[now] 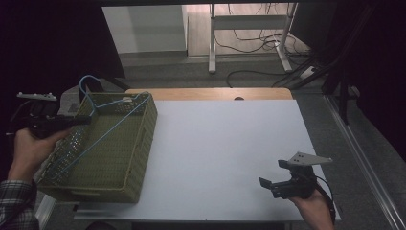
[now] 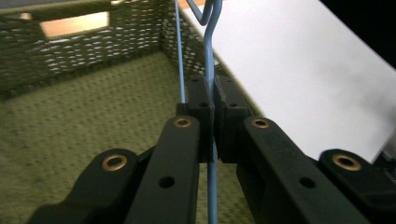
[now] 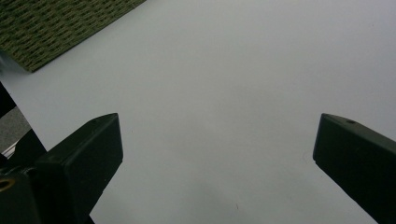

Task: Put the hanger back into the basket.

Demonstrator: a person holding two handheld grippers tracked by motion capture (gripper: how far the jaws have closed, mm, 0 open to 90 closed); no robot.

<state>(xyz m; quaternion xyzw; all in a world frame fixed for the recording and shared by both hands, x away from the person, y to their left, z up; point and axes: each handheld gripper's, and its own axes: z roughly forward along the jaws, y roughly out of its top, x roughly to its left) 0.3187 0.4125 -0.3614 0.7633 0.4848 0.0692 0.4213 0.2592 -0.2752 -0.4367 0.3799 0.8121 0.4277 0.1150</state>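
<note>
- Nearest to the camera in the high view, the right gripper [image 1: 273, 184] was seen at the lower right of the white table [image 1: 225, 143], held in the person's right hand [image 1: 316, 208]; its jaws were spread wide apart with nothing between them, as was confirmed in the right gripper view, where only the bare table surface lay between the two black jaws.
- The left gripper [image 1: 86, 120] was held in the left hand [image 1: 28, 148] at the left edge of the scene, and its jaws were clamped together on the thin wire of a blue hanger [image 2: 209, 70].
- The blue hanger [image 1: 103, 127] was located over and partly inside the green basket [image 1: 139, 153], which stood on the left part of the table.
- The long axis of the hanger was seen to run diagonally, from the far right corner of the basket down toward its near left side; the hook was pointed up and away from the person, above the far rim.
- In the left gripper view, the wire passed upright between the pads, and the woven floor of the basket [image 2: 70, 121] was seen below.
- No brand, label or readable writing could be found on any of these things.
</note>
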